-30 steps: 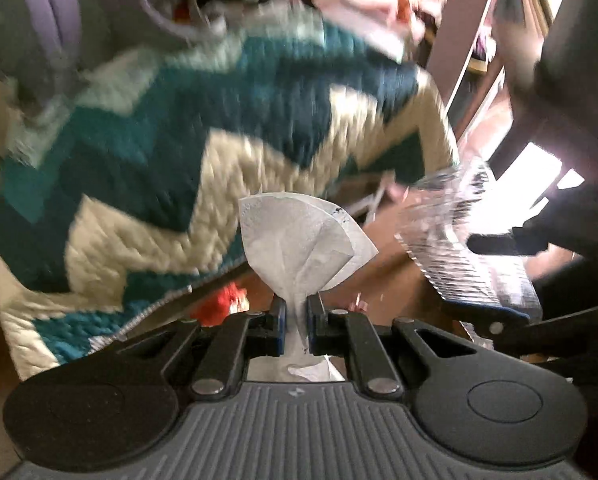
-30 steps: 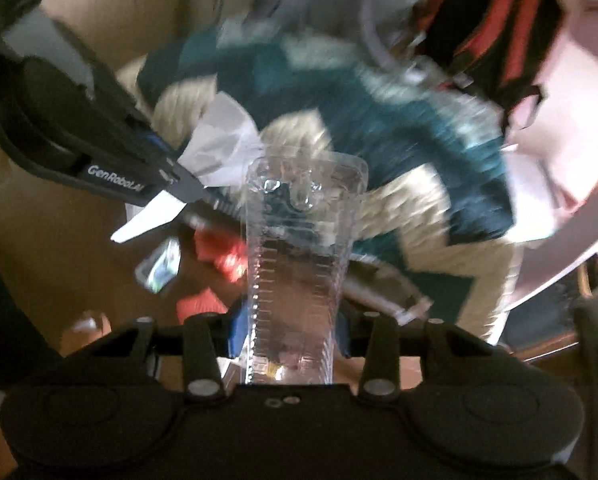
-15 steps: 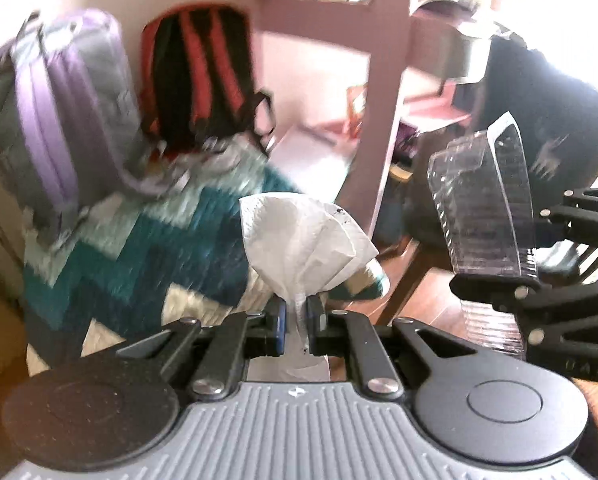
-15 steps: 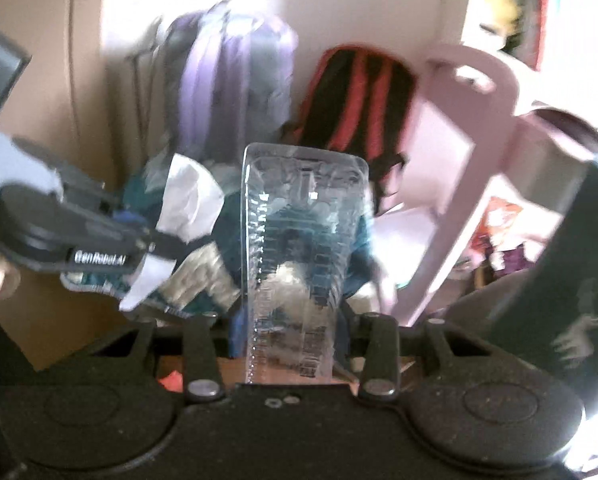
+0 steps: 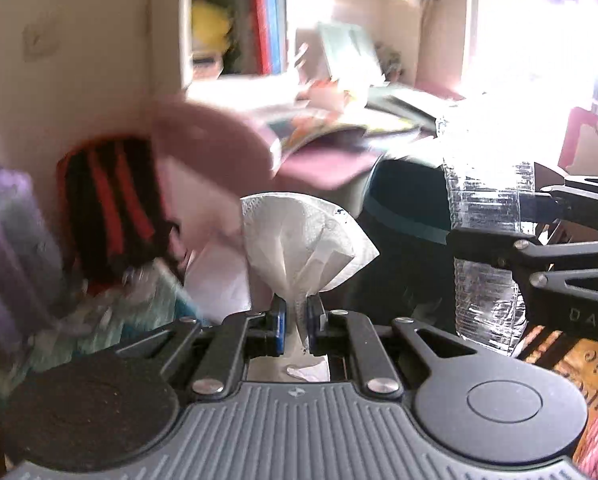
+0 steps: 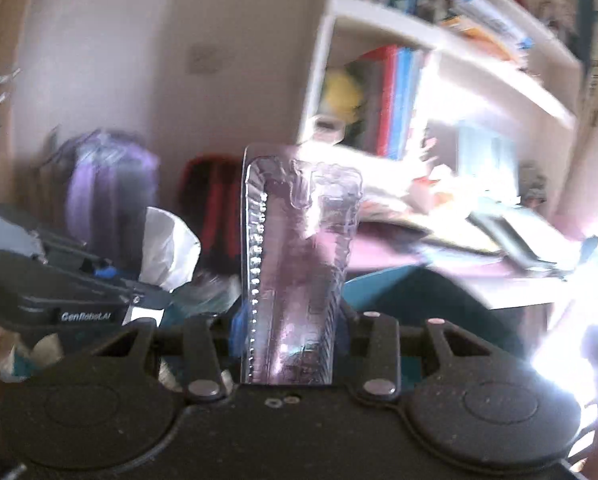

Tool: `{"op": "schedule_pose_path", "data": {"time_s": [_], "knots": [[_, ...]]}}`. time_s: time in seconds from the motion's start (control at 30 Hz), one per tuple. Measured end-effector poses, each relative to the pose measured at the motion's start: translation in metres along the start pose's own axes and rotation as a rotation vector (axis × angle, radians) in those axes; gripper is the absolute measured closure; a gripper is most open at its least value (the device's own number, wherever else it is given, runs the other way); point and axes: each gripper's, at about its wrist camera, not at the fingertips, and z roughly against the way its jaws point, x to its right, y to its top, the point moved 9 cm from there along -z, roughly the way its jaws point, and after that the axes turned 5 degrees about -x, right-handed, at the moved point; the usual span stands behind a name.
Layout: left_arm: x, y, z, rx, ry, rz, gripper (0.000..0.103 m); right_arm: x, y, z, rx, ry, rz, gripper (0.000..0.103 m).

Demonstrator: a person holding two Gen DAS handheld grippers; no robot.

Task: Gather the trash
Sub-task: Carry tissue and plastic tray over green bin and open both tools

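A crumpled white tissue [image 5: 303,240] fans up out of my left gripper [image 5: 296,322], whose jaws are shut on its lower end. A clear ribbed plastic tray [image 6: 295,272] stands upright between the pads of my right gripper [image 6: 289,334], which is shut on it. In the left wrist view the same plastic tray [image 5: 483,240] and the right gripper [image 5: 539,256] show at the right edge. In the right wrist view the tissue [image 6: 167,252] and the left gripper [image 6: 127,292] sit at the left. Both grippers are held high, side by side.
Ahead is a pink desk [image 5: 331,164] heaped with books and papers, under white shelves [image 6: 439,40] of books. A pink chair back [image 5: 211,148], a red and black backpack [image 5: 107,200] and a purple backpack [image 6: 107,200] stand at the left. A dark seat [image 5: 403,200] lies in front.
Both grippers have risen from the floor and the zigzag quilt up toward the desk and shelves, each keeping its hold. The view is blurred by the motion.
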Motion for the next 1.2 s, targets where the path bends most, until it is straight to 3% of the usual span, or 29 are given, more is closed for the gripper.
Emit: {"op": "schedule_pose_path", "data": {"time_s": [0.2,0.3,0.43,0.7,1.03,1.1,1.17,1.2], "knots": [[0.049,0.074,-0.004,0.074,-0.042,-0.047,0.093,0.072,0.026,-0.001,0.066,-0.141,-0.052,0.063],[0.072,0.098,-0.019,0.082,-0.037,-0.072,0.093,0.099,0.02,-0.017,0.05,-0.182,-0.075,0.063],[0.097,0.116,-0.053,0.065,-0.09,-0.05,0.093,0.127,0.003,-0.04,0.021,-0.212,-0.101,0.063],[0.131,0.107,-0.13,-0.044,-0.1,-0.048,0.093,0.139,-0.03,-0.079,-0.044,-0.195,-0.125,0.062],[0.137,0.083,-0.178,-0.147,-0.102,-0.05,0.092,0.137,-0.058,-0.101,-0.133,-0.136,-0.136,0.057],[0.138,0.08,-0.181,-0.155,-0.106,-0.062,0.089,0.138,-0.062,-0.104,-0.148,-0.148,-0.126,0.057],[0.139,0.077,-0.182,-0.154,-0.103,-0.072,0.078,0.139,-0.063,-0.106,-0.156,-0.147,-0.125,0.055],[0.14,0.077,-0.182,-0.151,-0.102,-0.071,0.065,0.14,-0.065,-0.106,-0.162,-0.151,-0.127,0.054]]}}
